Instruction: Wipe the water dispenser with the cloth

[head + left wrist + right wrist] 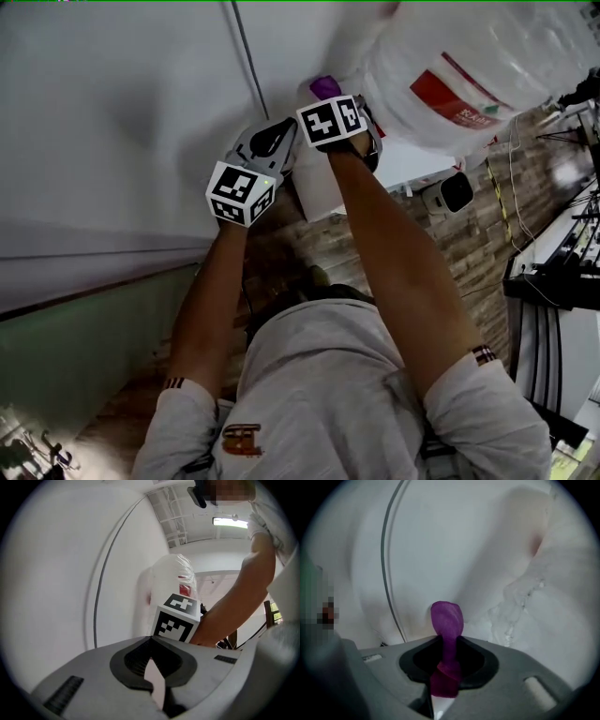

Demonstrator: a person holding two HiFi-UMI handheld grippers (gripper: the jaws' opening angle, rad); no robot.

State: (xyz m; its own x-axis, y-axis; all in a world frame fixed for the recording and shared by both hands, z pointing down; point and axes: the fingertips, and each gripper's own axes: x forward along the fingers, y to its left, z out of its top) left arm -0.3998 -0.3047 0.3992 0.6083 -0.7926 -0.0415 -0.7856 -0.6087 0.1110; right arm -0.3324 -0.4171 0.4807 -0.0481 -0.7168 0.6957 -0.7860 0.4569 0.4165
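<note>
Wiping appears barely begun: the purple cloth [447,620] is pinched in the closed jaws of the right gripper [445,667] and held by the neck of the bottle [469,66] atop the water dispenser [317,197]. Contact cannot be confirmed, and no cleaned area is discernible. Both forearms reach forward. The left gripper [152,667], jaws together and empty, sits just beside the right.
</note>
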